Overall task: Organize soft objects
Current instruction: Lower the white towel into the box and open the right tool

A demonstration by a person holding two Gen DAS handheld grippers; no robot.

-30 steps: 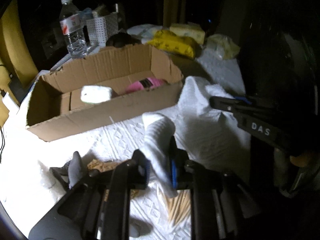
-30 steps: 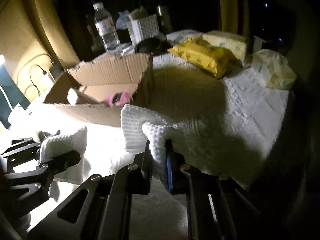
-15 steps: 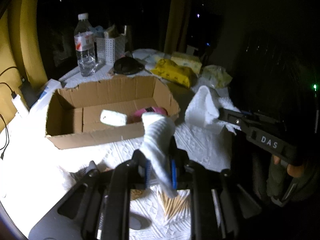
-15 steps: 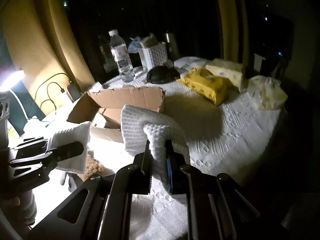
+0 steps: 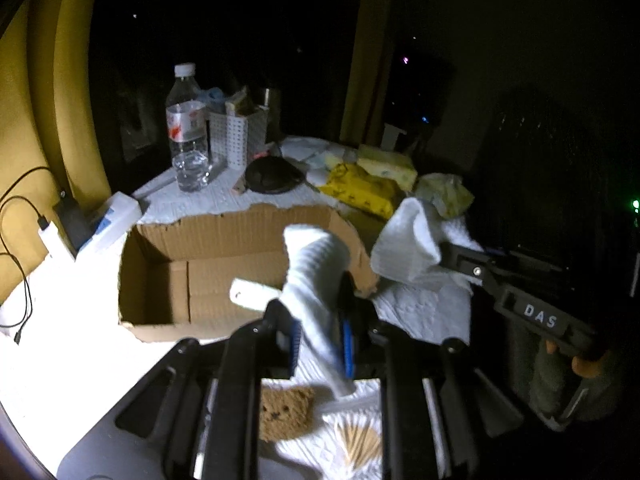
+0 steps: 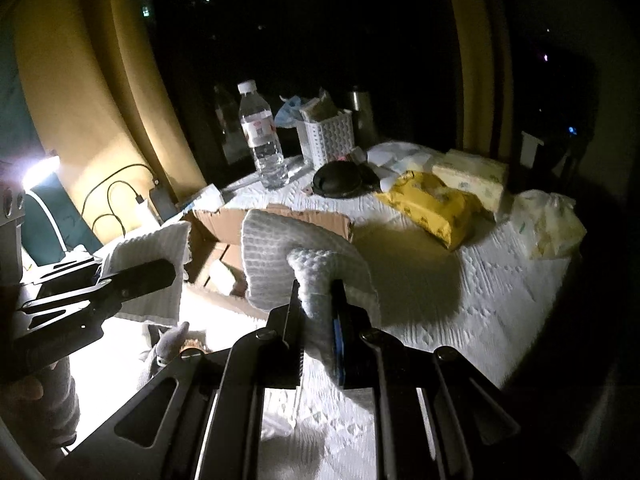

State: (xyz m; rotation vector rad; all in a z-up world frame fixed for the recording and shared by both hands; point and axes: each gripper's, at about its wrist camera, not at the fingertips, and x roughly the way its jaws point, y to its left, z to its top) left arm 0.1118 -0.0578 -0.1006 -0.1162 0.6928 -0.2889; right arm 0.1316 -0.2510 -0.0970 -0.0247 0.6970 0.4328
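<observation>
The white towel (image 5: pixel 316 264) is up off the table, one end pinched tight in the left gripper (image 5: pixel 320 340), the other end (image 6: pixel 280 256) clamped in the right gripper (image 6: pixel 316 320). It hangs over the near edge of the cardboard box (image 5: pixel 224 248), where a white roll (image 5: pixel 252 296) lies. A water bottle (image 5: pixel 187 128), white basket (image 6: pixel 330 138) and yellow packet (image 6: pixel 432 204) sit behind on the table (image 6: pixel 480 288).

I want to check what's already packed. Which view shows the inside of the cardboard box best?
The left wrist view: the cardboard box opens toward it, floor visible. In the right wrist view the box is mostly hidden behind the white towel.
</observation>
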